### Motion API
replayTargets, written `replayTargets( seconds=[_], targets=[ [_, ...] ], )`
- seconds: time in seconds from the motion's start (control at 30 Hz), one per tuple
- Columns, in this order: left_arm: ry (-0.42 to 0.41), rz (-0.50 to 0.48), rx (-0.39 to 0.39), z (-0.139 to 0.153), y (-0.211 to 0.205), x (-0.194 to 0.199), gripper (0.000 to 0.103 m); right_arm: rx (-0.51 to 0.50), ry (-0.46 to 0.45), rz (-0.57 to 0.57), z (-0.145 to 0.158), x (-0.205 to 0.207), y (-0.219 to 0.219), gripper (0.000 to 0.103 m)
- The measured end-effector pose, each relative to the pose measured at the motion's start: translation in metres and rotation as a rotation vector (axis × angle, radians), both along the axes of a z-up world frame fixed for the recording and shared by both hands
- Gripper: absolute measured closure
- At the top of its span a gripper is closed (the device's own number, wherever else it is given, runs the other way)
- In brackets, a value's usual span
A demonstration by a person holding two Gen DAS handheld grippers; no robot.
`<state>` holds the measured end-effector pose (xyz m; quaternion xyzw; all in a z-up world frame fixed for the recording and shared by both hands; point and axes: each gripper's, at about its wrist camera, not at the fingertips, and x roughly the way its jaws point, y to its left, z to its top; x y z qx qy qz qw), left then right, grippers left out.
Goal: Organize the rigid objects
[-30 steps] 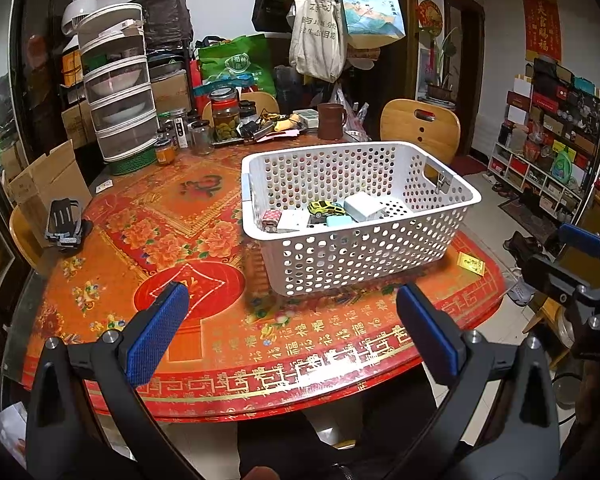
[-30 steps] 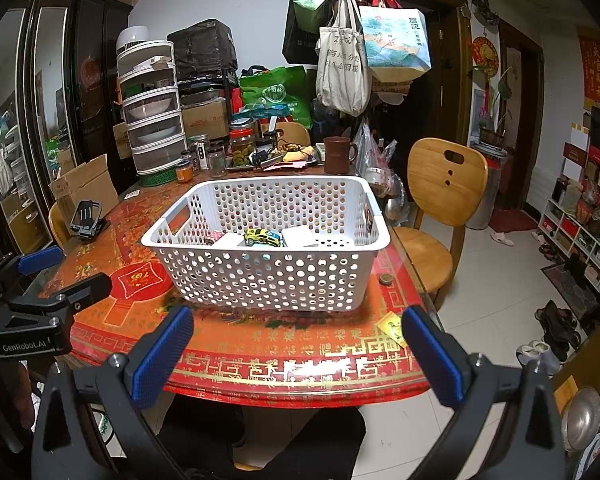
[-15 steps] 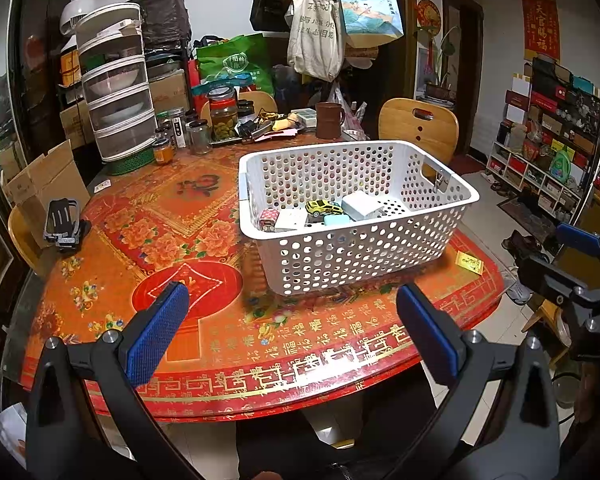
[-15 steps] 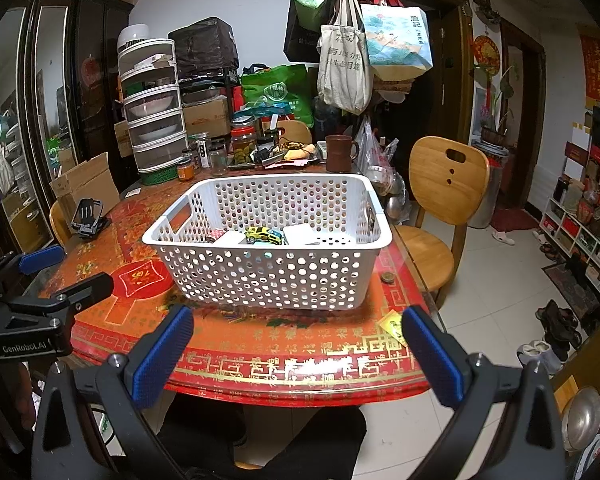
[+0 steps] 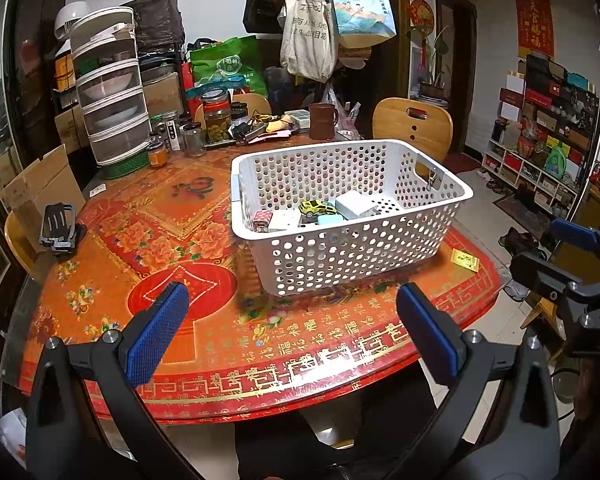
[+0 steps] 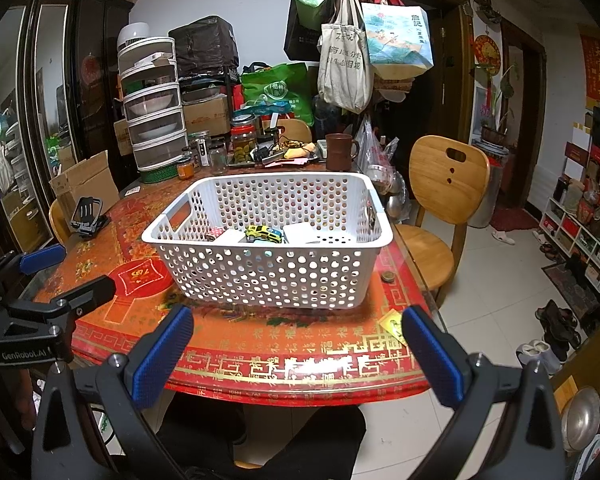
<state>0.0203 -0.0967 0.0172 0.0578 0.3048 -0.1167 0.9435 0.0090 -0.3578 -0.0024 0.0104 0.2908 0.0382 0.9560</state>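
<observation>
Both the left tool and the right tool are wide apart and hold nothing, near the edge of the red bench, where the white basket has a yellow toy car and small boxes inside.

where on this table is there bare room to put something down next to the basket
Free: the red cloth left of the white basket, out to the black phone stand, and the front strip by the open left gripper. Crowded: the far edge around the jars and brown mug.
</observation>
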Motion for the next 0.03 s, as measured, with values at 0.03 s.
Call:
replayTargets(
  seconds=[0.03],
  targets=[
    [0.001,0.004,0.002,-0.0001,0.0004,0.0,0.001,0.0,0.0,0.0,0.0,-0.0001,0.0002,0.0]
  ],
)
